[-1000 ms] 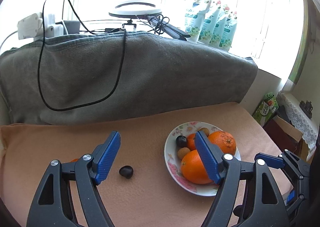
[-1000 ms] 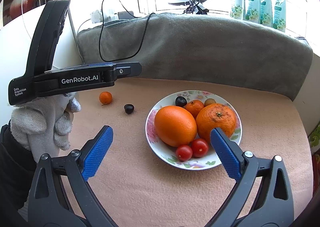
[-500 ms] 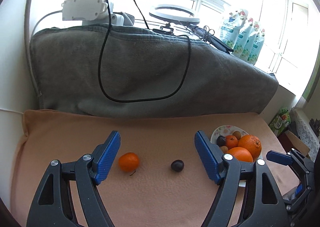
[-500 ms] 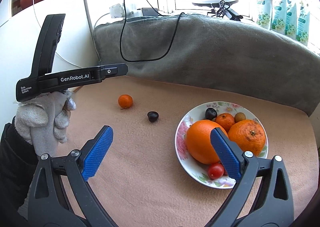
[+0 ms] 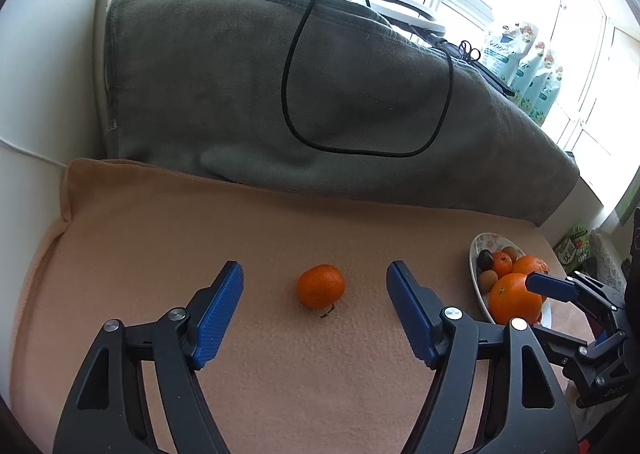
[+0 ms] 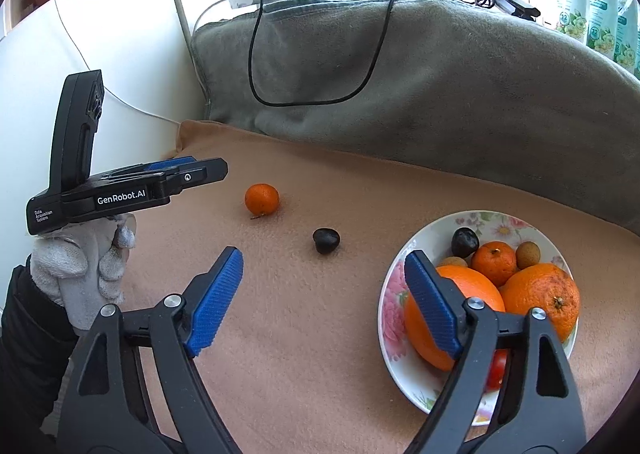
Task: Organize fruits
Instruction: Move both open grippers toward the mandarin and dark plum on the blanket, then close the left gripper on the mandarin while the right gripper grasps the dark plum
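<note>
Both jaws closing, empty, over peach cloth (image 5: 160, 238); grey blanket (image 5: 248, 93) behind.

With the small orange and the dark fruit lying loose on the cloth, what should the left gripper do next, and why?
Probably ease the left gripper forward and down until its closing jaws straddle the small orange. That fruit lies centred ahead of the pads, untouched, outside the plate, while the dark fruit is nearer the right gripper.
</note>
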Available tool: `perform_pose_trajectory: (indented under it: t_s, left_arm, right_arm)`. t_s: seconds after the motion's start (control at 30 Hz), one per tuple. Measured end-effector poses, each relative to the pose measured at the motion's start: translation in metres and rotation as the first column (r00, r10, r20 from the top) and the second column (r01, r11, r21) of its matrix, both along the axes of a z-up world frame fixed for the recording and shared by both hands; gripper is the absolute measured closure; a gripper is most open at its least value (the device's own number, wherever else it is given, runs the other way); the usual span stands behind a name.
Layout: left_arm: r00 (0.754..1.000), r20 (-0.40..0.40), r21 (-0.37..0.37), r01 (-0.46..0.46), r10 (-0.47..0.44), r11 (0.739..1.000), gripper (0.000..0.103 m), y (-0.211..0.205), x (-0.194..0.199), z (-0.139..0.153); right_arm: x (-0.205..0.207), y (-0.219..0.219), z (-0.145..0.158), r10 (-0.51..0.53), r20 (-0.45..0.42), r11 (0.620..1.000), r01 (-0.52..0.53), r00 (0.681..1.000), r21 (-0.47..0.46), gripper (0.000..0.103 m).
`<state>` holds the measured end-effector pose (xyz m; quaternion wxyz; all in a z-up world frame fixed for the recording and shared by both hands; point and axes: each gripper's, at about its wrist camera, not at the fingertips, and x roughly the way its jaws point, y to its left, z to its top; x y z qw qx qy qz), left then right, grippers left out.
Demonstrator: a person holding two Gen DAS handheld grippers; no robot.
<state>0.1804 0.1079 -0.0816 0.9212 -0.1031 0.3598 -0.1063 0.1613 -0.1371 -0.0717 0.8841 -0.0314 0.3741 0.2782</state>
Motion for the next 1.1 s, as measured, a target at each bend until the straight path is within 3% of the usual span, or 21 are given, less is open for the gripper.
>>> perform_pose_trajectory:
  t_s: [0.13,0.6,0.73,1.0,1.1]
  left_arm:
    - [1.0,-0.021,-0.016,0.01,-0.011,1.0,0.037,0.001,0.005,-0.009]
    - [0.998,-0.046,-0.03,0.029,-0.031,0.999,0.043,-0.002,0.013,-0.024]
    - [0.998,-0.052,-0.03,0.036,-0.037,0.999,0.045,-0.004,0.013,-0.026]
    - [0.997,-0.059,-0.031,0.046,-0.048,0.998,0.05,-0.007,0.017,-0.029]
    - [0.997,-0.06,-0.032,0.049,-0.051,0.998,0.05,-0.009,0.017,-0.03]
  right_arm:
    - [0.009,0.013,-0.009,0.04,-0.027,0.999,-0.041,0.999,-0.032,0.036]
    - [0.033,0.039,-0.027,0.072,-0.049,0.991,-0.077,0.996,-0.107,0.046]
    - [0.04,0.043,-0.034,0.071,-0.076,0.99,-0.08,0.995,-0.116,0.055]
    - [0.043,0.051,-0.045,0.073,-0.082,0.985,-0.085,0.994,-0.15,0.056]
    - [0.046,0.053,-0.049,0.068,-0.085,0.984,-0.081,0.994,-0.157,0.062]
